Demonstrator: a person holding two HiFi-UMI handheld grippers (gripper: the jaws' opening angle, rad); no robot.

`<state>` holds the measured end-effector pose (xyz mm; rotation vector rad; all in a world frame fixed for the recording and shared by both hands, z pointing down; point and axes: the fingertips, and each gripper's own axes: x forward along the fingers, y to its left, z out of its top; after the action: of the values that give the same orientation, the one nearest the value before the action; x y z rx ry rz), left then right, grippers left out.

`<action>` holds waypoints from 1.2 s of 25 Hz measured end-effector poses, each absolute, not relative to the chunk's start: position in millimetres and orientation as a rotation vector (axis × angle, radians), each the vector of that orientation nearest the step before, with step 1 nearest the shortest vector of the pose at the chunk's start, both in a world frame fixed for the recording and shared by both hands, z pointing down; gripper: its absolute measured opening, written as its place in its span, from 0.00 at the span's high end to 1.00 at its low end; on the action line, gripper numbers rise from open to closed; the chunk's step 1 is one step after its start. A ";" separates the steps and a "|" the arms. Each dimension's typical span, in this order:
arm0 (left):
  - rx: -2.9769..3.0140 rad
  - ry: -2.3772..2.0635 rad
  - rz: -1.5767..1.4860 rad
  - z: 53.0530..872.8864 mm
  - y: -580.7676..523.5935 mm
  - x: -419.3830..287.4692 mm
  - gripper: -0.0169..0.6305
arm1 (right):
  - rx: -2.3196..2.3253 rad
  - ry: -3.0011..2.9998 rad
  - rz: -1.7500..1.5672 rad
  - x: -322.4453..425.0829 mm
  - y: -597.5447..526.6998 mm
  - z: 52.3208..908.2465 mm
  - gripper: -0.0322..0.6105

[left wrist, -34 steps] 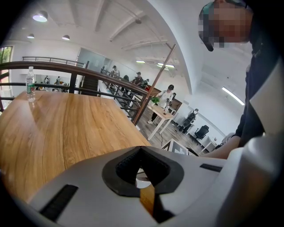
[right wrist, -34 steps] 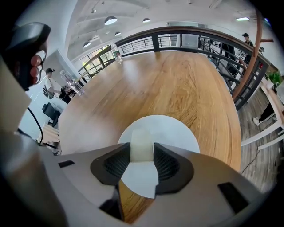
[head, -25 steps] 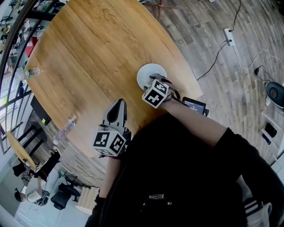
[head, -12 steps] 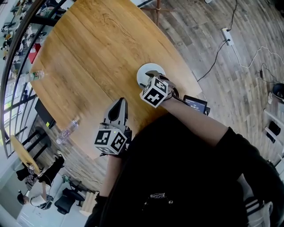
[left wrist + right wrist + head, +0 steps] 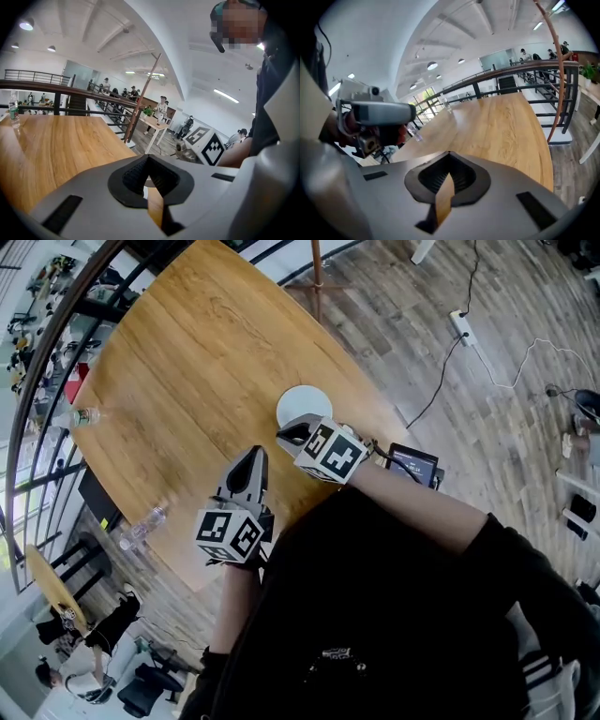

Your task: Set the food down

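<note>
Seen from overhead, a round wooden tabletop [image 5: 187, 362] fills most of the view, with a person in a black sleeve leaning in from 5 o'clock and holding a tool in each hand. The left gripper [image 5: 252, 458] hangs over bare wood near the tabletop's 6 o'clock edge, its jaws closed together on nothing; its own camera shows only a sliver of wood behind them. The right gripper [image 5: 292, 431] sits just at 6 o'clock of a white plate [image 5: 305, 401], its jaws closing, the pads already met, with nothing between them.

The plate lies close to the tabletop's 4 o'clock edge and looks bare white from above. No food can be made out on it, in either pair of jaws, or anywhere on the wood, so where the food has ended up cannot be told.

Two clear bottles sit far off, one [image 5: 82, 415] at the 9 o'clock edge and one [image 5: 141, 523] toward 7 o'clock.

With both tools empty and the right one beside the plate, the set-down appears finished or not yet begun. Nothing shown suggests a carry in hand.
</note>
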<state>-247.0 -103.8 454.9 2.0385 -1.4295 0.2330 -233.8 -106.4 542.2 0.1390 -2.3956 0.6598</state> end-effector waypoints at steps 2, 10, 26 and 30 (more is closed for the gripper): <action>2.068 -1.424 0.225 449.9 -108.2 -241.6 0.97 | 0.119 -2.472 0.693 -228.9 -104.4 519.4 0.92; 2.216 -1.425 0.146 405.5 -109.8 -203.9 0.97 | 0.079 -2.857 0.515 -192.0 -98.1 419.1 0.92; 2.222 -1.509 0.144 389.3 -92.8 -210.2 0.97 | 0.064 -2.968 0.358 -194.7 -86.5 379.7 0.92; 2.212 -1.499 0.144 393.3 -90.8 -205.1 0.97 | 0.062 -2.959 0.359 -189.5 -85.3 383.3 0.92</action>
<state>-205.1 -90.8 393.3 2.2121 -1.4989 0.1443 -189.5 -85.3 383.3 0.0621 -2.9590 0.3595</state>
